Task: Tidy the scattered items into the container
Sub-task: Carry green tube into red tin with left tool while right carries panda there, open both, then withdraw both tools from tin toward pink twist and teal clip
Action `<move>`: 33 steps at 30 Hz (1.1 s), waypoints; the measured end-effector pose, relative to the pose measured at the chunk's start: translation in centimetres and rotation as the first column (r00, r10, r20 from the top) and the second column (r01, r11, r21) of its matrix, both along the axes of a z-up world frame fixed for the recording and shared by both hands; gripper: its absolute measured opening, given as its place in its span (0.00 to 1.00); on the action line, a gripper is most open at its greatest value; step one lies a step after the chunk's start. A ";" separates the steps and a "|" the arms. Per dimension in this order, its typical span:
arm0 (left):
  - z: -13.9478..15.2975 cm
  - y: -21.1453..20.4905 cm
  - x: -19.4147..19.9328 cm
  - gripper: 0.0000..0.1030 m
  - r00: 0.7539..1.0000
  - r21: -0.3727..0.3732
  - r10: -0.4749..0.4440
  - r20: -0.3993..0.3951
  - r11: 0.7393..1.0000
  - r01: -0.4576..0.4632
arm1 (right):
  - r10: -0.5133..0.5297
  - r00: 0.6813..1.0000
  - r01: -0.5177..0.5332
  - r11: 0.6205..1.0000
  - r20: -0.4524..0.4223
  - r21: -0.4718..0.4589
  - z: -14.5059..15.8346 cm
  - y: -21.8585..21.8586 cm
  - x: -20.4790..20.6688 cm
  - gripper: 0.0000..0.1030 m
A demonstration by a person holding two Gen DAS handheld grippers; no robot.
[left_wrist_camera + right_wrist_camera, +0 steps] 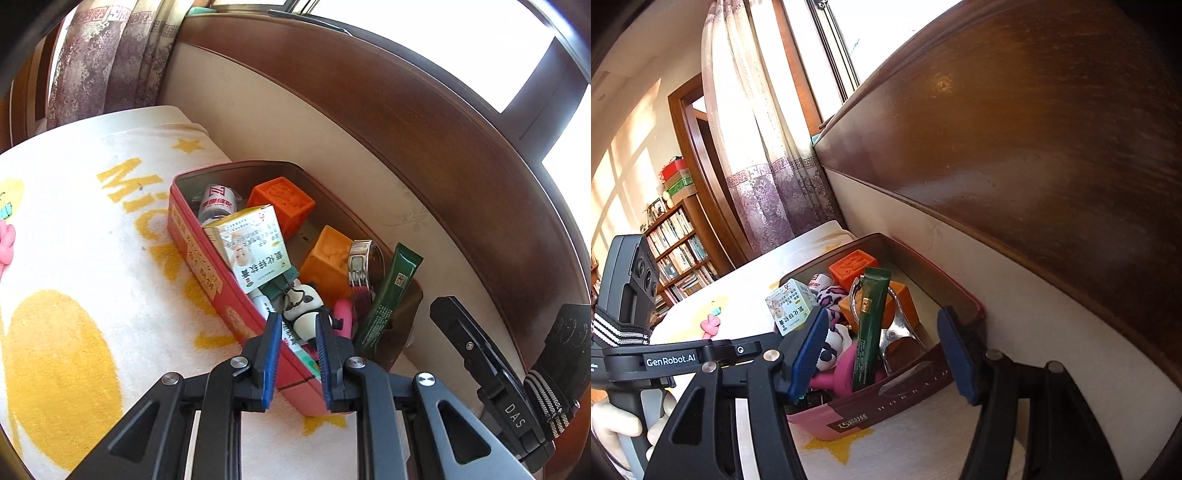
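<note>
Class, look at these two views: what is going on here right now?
A person with two handheld grippers is tidying small items into a red tin on a towel. The left gripper holds a panda toy over the tin. The right gripper is open and empty. A pink item still lies outside.

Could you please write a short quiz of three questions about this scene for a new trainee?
1. True or false: the panda toy sits between the left gripper's fingers, over the red tin.
2. Which thing lies outside the tin, on the towel? A. green sachet B. pink toy C. orange block
3. Fill in: the right gripper is ____, holding nothing.

Key: 1 true; 2 B; 3 open
</note>
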State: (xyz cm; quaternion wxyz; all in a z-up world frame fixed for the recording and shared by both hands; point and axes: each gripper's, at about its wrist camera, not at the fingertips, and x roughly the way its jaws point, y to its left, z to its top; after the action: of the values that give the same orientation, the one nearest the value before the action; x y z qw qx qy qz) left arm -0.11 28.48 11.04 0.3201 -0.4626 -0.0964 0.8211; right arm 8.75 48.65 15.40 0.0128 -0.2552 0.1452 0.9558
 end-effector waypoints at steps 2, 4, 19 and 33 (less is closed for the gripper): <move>-0.1 -0.6 0.0 0.19 1.000 -0.015 0.020 -0.006 1.000 -0.020 | 0.007 1.000 -0.007 1.000 0.002 0.004 0.0 -0.4 -0.1 0.65; -0.2 -1.5 -0.1 0.19 0.999 -0.026 0.042 -0.012 0.999 -0.042 | 0.016 1.000 -0.016 1.000 0.003 0.007 0.0 -0.9 -0.3 0.65; -2.0 -12.9 -1.8 0.19 0.956 -0.065 0.292 0.011 0.955 -0.290 | 0.168 0.985 -0.169 0.984 0.023 0.048 0.1 -7.8 -2.4 0.68; -2.6 -26.1 -2.0 0.74 0.810 -0.082 0.583 -0.069 0.805 -0.587 | 0.407 0.898 -0.422 0.905 0.167 0.063 -1.9 -18.1 -7.8 0.69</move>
State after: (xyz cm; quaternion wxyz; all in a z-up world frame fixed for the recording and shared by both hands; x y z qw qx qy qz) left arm -2.10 2.33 8.43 0.0303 -0.4091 -0.1869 0.8926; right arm 0.92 30.54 13.46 -0.1677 -0.3504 0.0394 0.9206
